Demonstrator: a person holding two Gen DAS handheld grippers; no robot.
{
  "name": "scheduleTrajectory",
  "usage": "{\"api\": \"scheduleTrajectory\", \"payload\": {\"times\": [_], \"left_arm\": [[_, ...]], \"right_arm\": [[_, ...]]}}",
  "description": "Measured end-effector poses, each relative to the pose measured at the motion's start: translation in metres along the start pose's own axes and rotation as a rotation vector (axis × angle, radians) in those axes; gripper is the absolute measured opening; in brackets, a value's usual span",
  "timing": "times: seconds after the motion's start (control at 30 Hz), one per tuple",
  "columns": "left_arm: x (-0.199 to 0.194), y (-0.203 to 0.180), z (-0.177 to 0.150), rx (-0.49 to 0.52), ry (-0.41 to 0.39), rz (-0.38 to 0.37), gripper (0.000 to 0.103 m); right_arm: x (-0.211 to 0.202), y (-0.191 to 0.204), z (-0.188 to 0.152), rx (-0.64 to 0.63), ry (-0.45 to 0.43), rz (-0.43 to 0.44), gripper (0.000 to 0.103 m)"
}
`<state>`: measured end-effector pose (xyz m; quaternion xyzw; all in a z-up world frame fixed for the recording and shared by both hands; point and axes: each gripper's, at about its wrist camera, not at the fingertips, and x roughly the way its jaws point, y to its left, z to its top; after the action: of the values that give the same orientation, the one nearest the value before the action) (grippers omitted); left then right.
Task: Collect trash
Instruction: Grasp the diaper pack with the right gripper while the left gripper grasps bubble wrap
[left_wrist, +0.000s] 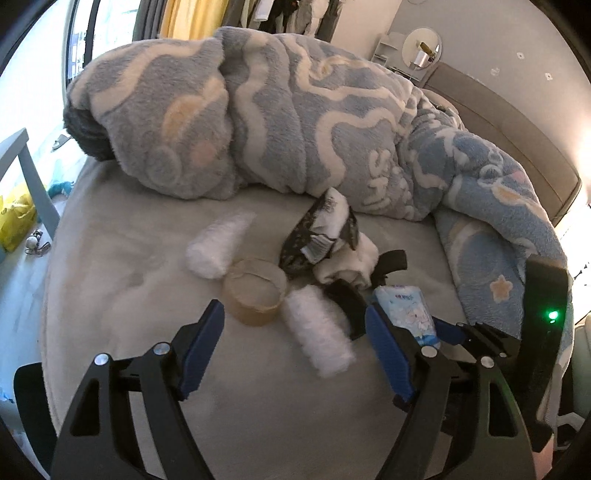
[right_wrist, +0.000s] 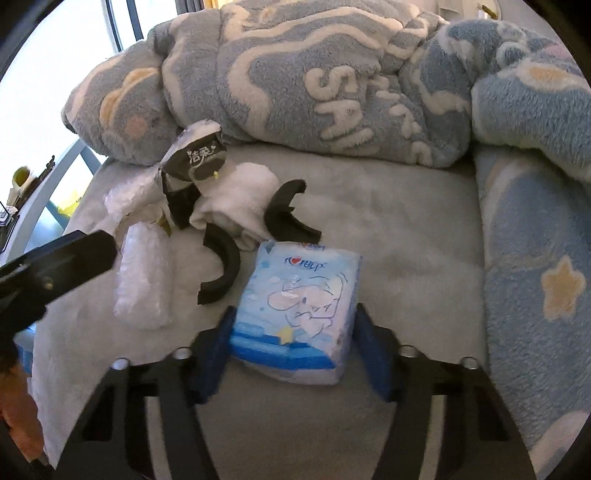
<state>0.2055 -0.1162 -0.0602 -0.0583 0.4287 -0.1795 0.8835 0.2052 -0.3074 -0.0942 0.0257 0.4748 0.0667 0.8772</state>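
Trash lies on a grey bed (left_wrist: 129, 280). My left gripper (left_wrist: 295, 343) is open above a white bubble-wrap roll (left_wrist: 319, 332), with a brown tape roll (left_wrist: 255, 291) just beyond its left finger. A second white roll (left_wrist: 218, 243) and a crumpled black-and-white wrapper (left_wrist: 321, 232) lie farther off. My right gripper (right_wrist: 293, 347) has its fingers on both sides of a blue tissue pack (right_wrist: 299, 314), close to or touching it. The pack also shows in the left wrist view (left_wrist: 406, 310). Two black curved foam pieces (right_wrist: 221, 269) (right_wrist: 284, 214) and a white cloth (right_wrist: 240, 195) lie behind it.
A bunched blue-and-white fleece blanket (left_wrist: 277, 110) fills the far side of the bed and drapes along the right (right_wrist: 535, 258). A yellow bag (left_wrist: 14, 218) lies on the floor at the left. The headboard (left_wrist: 517, 125) runs at the far right.
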Motion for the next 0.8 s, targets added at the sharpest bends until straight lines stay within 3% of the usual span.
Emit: {"api": "scheduleTrajectory", "payload": {"times": [0.2, 0.47, 0.67, 0.8], "left_arm": [[0.009, -0.006, 0.000, -0.004, 0.008, 0.017, 0.078], [0.021, -0.014, -0.002, -0.012, 0.022, 0.039, 0.070], [0.027, -0.022, -0.004, 0.005, 0.033, 0.138, 0.058], [0.026, -0.025, -0.006, 0.005, 0.031, 0.164, 0.052]], "right_arm": [[-0.018, -0.021, -0.002, 0.035, -0.037, 0.054, 0.057], [-0.057, -0.051, 0.000, 0.092, -0.158, 0.113, 0.057], [-0.078, -0.064, 0.014, 0.121, -0.242, 0.170, 0.057], [-0.080, -0.063, 0.014, 0.118, -0.255, 0.175, 0.057]]}}
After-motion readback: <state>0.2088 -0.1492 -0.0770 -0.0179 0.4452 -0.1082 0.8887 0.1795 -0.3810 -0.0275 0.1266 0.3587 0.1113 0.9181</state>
